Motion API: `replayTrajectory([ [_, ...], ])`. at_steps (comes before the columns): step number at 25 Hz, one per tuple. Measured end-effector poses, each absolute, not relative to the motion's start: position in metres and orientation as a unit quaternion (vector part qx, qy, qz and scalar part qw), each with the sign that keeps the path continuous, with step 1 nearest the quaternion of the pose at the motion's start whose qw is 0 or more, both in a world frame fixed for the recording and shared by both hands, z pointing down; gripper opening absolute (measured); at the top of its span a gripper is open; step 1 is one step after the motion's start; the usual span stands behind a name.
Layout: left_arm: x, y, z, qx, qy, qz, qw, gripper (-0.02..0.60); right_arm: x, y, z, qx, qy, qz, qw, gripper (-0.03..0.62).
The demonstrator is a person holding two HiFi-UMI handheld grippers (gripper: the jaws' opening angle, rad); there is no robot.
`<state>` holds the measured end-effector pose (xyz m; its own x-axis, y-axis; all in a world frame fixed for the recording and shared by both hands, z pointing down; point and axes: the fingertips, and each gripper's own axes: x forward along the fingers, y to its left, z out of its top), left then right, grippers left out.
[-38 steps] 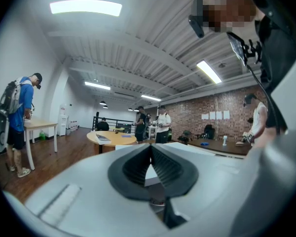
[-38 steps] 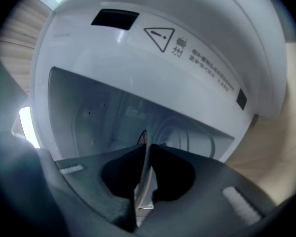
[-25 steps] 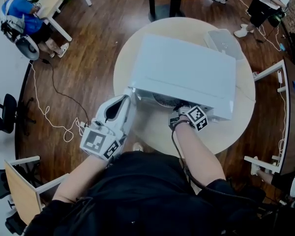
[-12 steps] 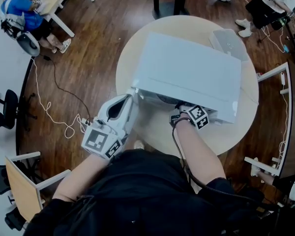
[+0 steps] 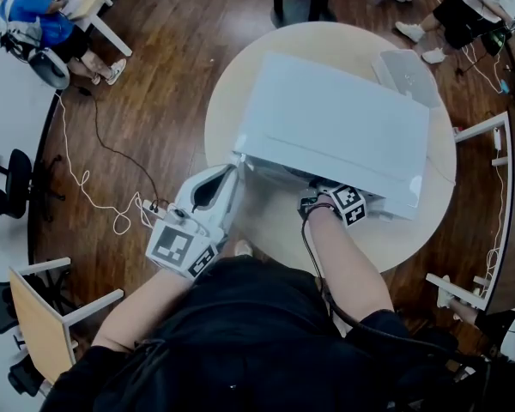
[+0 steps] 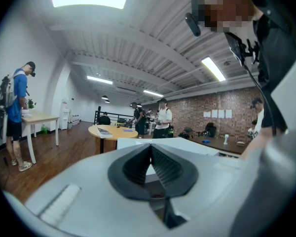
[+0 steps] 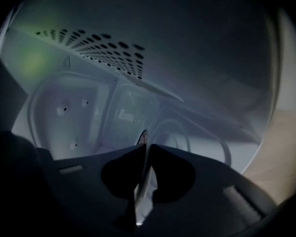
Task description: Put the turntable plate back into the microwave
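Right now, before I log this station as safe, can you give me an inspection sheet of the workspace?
Surface: round table, pale top.
Job's things: white microwave on the table; glass turntable plate reaching into its cavity.
Clutter: clear plastic container on the table behind the microwave.
Grippers: left gripper shut and empty, by the microwave's near corner; right gripper inside the cavity, shut on the plate's rim.
Cables: white cable looped on the floor; black cable along the right forearm.
Surroundings: wooden floor, other tables, chairs, people at the edges.
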<state>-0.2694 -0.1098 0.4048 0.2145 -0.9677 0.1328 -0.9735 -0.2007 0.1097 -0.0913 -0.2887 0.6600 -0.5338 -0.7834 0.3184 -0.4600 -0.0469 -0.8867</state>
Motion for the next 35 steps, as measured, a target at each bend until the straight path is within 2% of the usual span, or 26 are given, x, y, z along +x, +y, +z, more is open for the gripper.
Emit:
replayTrajectory([
  [12, -0.271, -0.109, 0.411, 0.777, -0.622, 0.026, 0.094, 0.005, -0.093, -0.296, 0.669, -0.475, 0.656, -0.562, 0.168, 0.020],
  [21, -0.275, -0.110, 0.414, 0.774, -0.625, 0.026, 0.100, 0.005, -0.092, -0.302, 0.673, -0.495, 0.637, -0.569, 0.160, 0.021],
  [29, -0.276, -0.109, 0.412, 0.773, -0.626, 0.026, 0.099, 0.005, -0.089, -0.305, 0.671, -0.507, 0.622, -0.572, 0.171, 0.046],
  [35, -0.274, -0.106, 0.411, 0.775, -0.624, 0.025, 0.094, 0.005, -0.086, -0.300, 0.670, -0.505, 0.622, -0.573, 0.170, 0.120],
])
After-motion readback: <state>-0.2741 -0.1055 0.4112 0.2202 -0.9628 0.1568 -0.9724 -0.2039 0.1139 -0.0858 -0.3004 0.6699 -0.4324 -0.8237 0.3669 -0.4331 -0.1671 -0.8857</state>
